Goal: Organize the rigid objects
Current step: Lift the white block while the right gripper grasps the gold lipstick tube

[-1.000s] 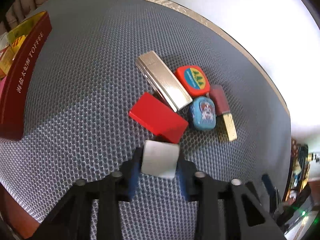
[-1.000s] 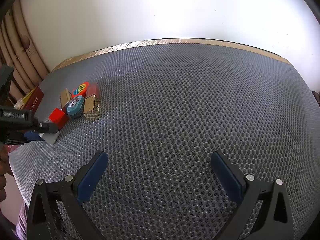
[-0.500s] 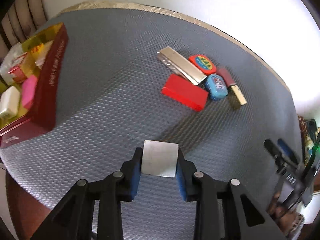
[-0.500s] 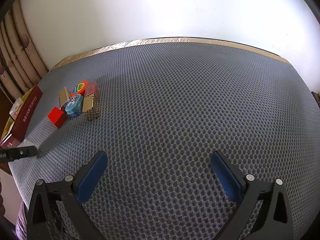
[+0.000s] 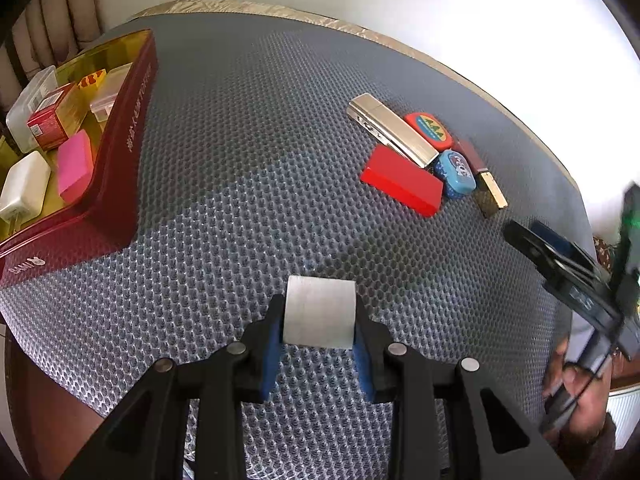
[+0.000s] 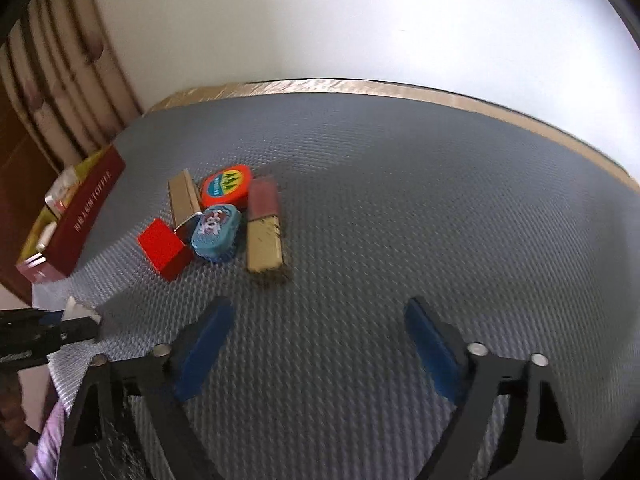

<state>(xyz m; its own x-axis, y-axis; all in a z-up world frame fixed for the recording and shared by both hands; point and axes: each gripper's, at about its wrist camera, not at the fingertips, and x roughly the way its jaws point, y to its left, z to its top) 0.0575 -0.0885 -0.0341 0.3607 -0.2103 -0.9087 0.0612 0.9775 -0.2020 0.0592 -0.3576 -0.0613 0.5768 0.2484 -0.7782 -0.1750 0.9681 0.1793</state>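
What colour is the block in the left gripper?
Silvery grey block, clearest in the left wrist view.

A silver block [image 5: 319, 311] sits low in the frame's centre, clamped between blue pads. In the upper right lie a red block [image 5: 402, 185], silver case [image 5: 392, 130], blue tin [image 5: 456, 172], orange tin [image 5: 430, 130] and maroon-gold bar [image 5: 482, 174], clustered and touching.

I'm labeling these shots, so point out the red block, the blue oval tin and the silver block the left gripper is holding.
red block [image 5: 402, 185], left wrist view, on its broad top face.
blue oval tin [image 6: 216, 231], right wrist view, on the pictured lid.
silver block [image 5: 320, 311], left wrist view, on its facing side, clamped in the left gripper [image 5: 319, 354].
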